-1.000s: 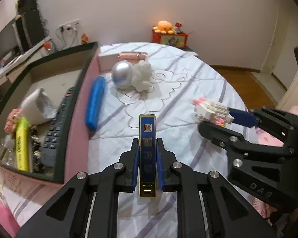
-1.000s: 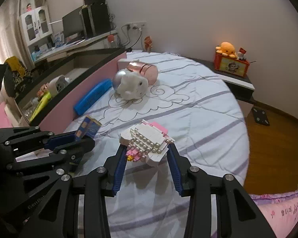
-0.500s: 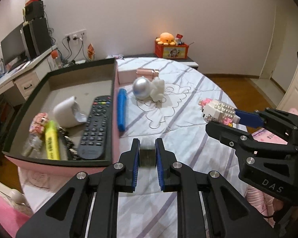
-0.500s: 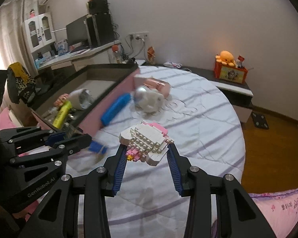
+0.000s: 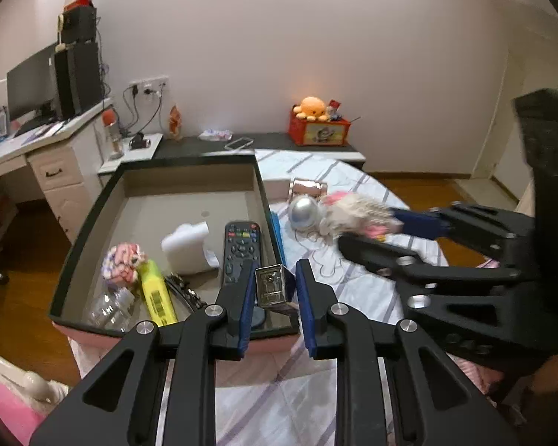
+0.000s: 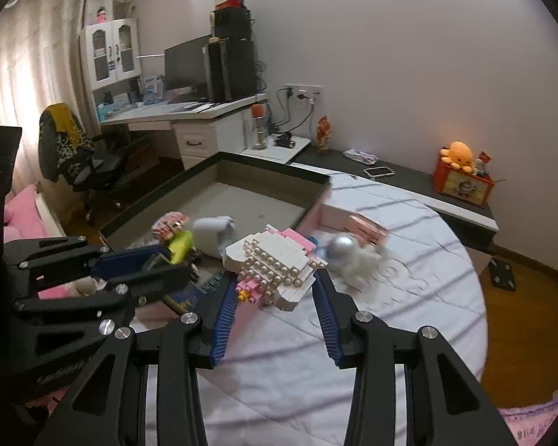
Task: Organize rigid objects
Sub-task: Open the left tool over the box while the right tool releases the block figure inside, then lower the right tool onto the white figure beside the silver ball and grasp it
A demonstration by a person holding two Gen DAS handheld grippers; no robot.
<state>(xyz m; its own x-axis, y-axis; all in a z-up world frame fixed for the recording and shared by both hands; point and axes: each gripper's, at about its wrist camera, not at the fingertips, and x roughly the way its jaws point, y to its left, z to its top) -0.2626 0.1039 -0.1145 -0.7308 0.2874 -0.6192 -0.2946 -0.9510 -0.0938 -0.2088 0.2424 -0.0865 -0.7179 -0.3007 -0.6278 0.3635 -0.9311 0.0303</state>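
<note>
Two grippers each carry something: the left gripper (image 5: 272, 293), low centre of its view, is clamped on a small gold-and-blue box (image 5: 269, 288), seen end-on over the near right corner of the tray (image 5: 89, 230), where a second ago it stood over the bedspread (image 5: 353, 297). The right gripper (image 6: 275, 293) stays clamped on a white-and-pink brick model (image 6: 275, 260), now blurred at centre right of the left view, nearer the tray. Inside the tray lie a remote (image 5: 240, 249) and a yellow marker (image 5: 156, 291).
</note>
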